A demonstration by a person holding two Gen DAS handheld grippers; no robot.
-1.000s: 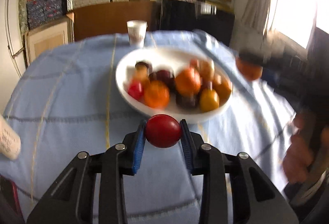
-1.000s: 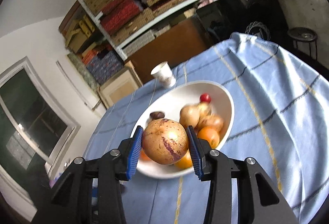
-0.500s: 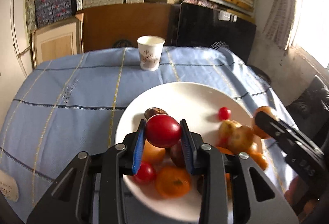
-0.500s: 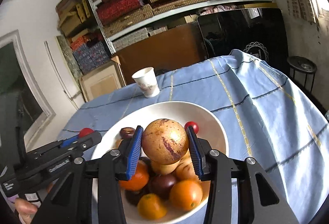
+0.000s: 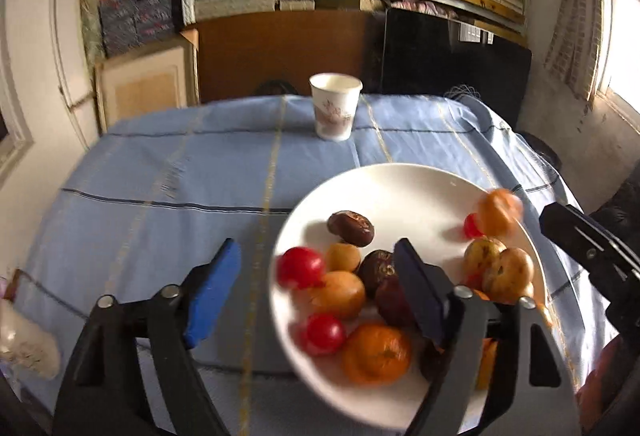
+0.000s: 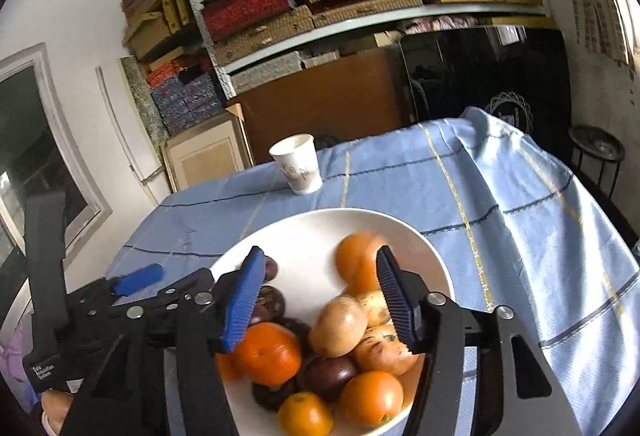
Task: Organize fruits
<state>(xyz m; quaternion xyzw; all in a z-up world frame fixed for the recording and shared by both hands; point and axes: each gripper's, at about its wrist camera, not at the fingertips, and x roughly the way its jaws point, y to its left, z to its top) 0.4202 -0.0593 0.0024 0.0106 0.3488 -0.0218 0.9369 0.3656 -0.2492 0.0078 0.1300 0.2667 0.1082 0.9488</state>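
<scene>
A white bowl point(image 5: 400, 175) point(image 6: 320, 224) on the blue tablecloth holds several oranges, tan and dark fruits and small red tomatoes. My left gripper point(image 5: 316, 256) hangs over the bowl's left rim, its jaws opening. A red tomato point(image 5: 300, 268) shows blurred between them, free of both pads and down among the fruit. My right gripper point(image 6: 320, 256) is over the bowl's near side, its jaws also opening. The round yellow-orange fruit point(image 6: 356, 260) point(image 5: 498, 213) is blurred and loose beyond its pads, at the bowl's far right.
A paper cup point(image 5: 335, 107) point(image 6: 298, 163) stands behind the bowl near the table's far edge. A white packet point(image 5: 24, 340) lies at the left edge. Shelves of stacked boxes, a brown panel and a black cabinet are behind; a small stool point(image 6: 596, 143) is at the right.
Both grippers moved in over the bowl and spread their jaws. The red tomato left the left pads and the round yellow fruit left the right pads; both now lie blurred in the bowl.
</scene>
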